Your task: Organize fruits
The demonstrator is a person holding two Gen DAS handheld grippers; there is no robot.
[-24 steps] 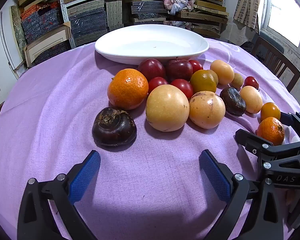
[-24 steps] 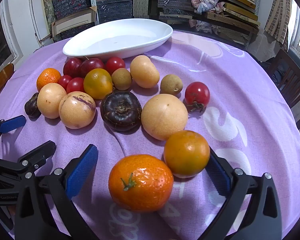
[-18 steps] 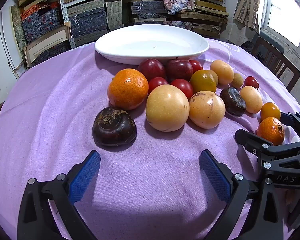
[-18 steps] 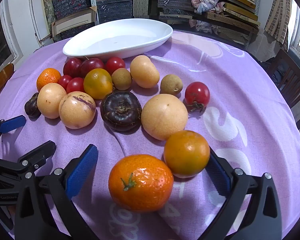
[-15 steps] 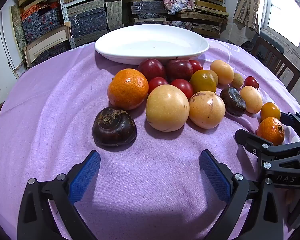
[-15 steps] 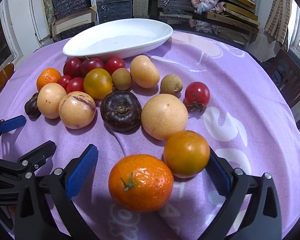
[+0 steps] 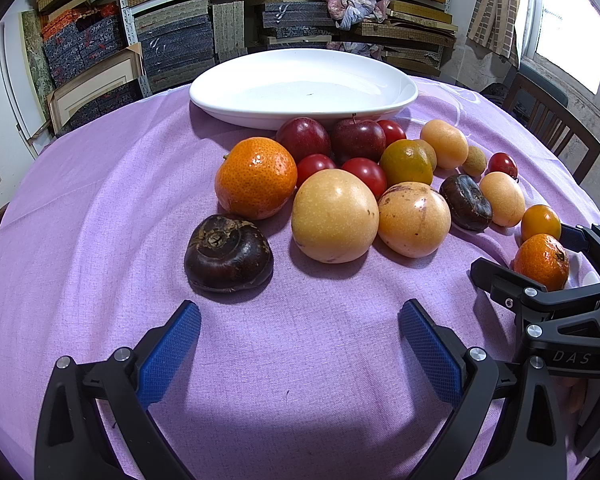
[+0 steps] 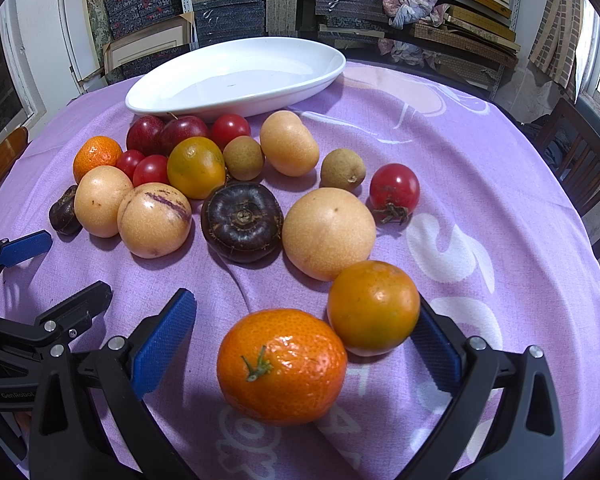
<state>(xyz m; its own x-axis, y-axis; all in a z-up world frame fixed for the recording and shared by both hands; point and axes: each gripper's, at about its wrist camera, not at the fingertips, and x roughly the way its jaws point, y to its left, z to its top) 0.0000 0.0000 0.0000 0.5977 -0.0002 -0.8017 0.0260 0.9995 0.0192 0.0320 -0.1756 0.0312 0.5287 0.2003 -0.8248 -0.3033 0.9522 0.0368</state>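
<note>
Right now I have both tongs spread wide and holding nothing. My left tongs (image 7: 300, 332) hover over bare purple cloth (image 7: 100, 208) on the counter, just short of a dark brown fruit (image 7: 228, 254). My right tongs (image 8: 304, 336) straddle a mandarin (image 8: 282, 366) and a greenish orange (image 8: 374, 306); I can't tell whether the right pad touches that orange. The remaining fruits sit clustered in front of the white dish (image 8: 236, 76), which holds none.
</note>
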